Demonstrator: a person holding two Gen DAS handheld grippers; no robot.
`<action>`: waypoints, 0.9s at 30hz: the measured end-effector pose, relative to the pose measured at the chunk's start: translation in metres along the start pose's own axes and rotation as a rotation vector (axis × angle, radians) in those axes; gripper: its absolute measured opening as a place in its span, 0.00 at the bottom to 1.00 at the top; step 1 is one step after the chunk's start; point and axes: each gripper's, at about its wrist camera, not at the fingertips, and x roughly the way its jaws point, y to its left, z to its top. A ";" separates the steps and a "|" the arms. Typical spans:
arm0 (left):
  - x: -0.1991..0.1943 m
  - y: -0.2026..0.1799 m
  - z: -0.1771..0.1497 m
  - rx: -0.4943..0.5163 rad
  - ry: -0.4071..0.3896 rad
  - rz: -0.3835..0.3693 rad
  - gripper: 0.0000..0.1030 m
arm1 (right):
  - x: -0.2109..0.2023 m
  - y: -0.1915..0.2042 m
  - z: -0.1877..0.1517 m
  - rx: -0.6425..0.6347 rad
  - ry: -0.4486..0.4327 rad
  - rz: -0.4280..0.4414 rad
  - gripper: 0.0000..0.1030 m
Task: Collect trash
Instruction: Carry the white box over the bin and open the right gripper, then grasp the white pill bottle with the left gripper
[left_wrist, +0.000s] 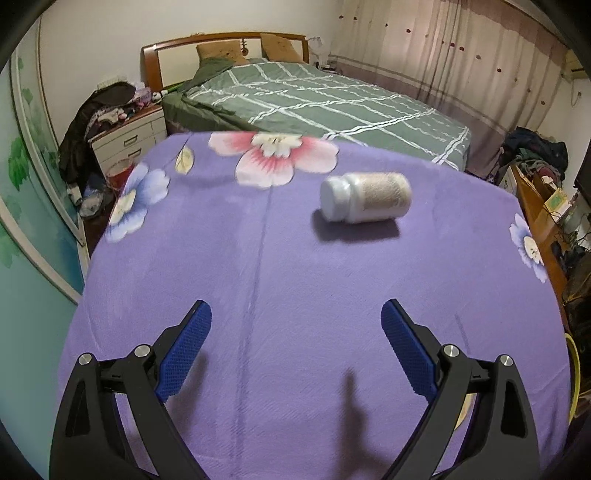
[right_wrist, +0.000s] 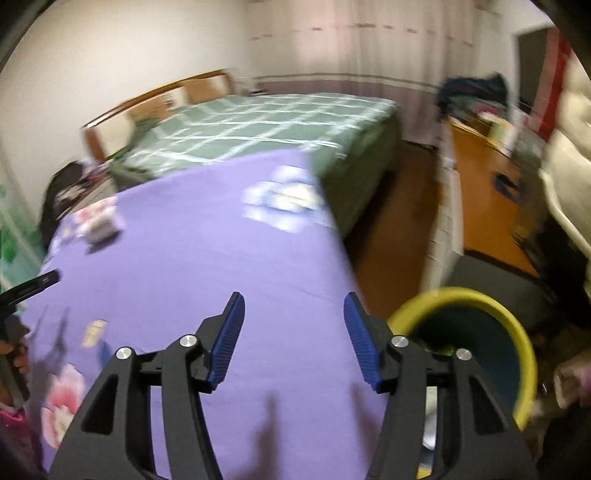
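**One bottle lying on the purple cloth, both grippers empty**

One white plastic bottle is lying on its side on the purple flowered cloth, its white cap turned toward the left of the left wrist view and its pale brownish label facing up. It is resting just beside the big pink flower printed on the cloth, on the near right of that flower, and nothing is touching it. In the blurred right wrist view the same bottle is showing only as a small pale smear far off to the left of the cloth.

Nearer than the bottle, the left gripper is hovering over bare cloth with its jaws spread wide and nothing between the blue pads; it is well apart from the bottle.

The right gripper is hanging over the right-hand part of the cloth, close to its edge. Its jaws are standing apart and nothing is sitting between them. Just beside its right finger, off the edge of the cloth, a yellow-rimmed bin with a dark blue inside is standing with its mouth open upward.

Beyond the far edge of the cloth, a bed with a green checked cover and a wooden headboard is filling the background.
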 end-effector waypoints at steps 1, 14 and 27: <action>-0.001 -0.005 0.007 0.005 -0.003 0.000 0.90 | 0.006 0.013 0.008 -0.020 -0.005 0.022 0.52; 0.055 -0.056 0.065 -0.077 0.066 -0.015 0.95 | 0.084 0.075 0.056 -0.099 0.045 0.063 0.52; 0.106 -0.067 0.092 -0.125 0.071 0.127 0.95 | 0.100 0.063 0.049 -0.063 0.078 0.096 0.52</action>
